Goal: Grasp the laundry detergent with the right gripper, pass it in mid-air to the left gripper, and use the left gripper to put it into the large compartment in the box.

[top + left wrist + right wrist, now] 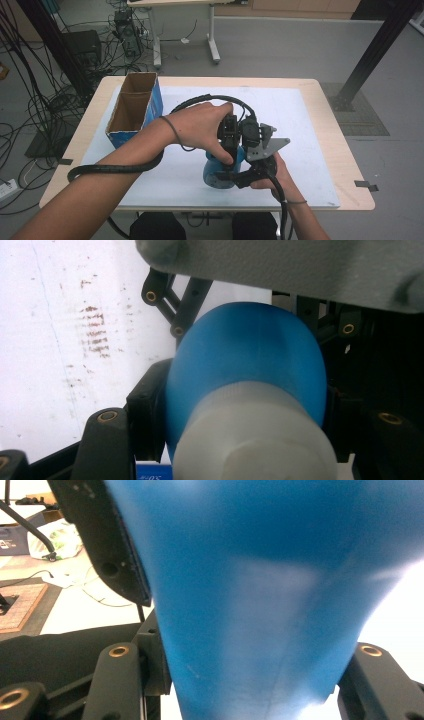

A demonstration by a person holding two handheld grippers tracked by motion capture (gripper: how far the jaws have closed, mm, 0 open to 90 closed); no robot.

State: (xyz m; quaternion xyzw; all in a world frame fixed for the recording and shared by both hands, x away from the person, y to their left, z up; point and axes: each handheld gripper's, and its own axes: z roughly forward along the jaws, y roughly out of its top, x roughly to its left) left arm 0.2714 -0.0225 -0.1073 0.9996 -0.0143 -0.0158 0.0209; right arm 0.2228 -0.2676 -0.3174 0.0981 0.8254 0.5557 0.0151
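Note:
A blue bottle (pixel 214 173) stands on the white mat (pixel 300 130) near the table's front edge. In the left gripper view its blue body (pixel 245 355) swells behind a white cap (pixel 250 440) that sits closest to the camera. My left gripper (pixel 229 150) comes down on the bottle from above and is shut on it, a black jaw on each side (pixel 245 405). My right gripper (pixel 241 177) reaches in from the right at the bottle's lower part and is shut on it too. In the right gripper view the blue bottle (pixel 260 580) sits between the two jaws (pixel 250 680).
An open cardboard box with a blue side (pixel 132 107) stands at the mat's back left corner. The left gripper's black cable (pixel 115 169) loops across the front left of the mat. A strip of black tape (pixel 366 185) marks the table's right edge.

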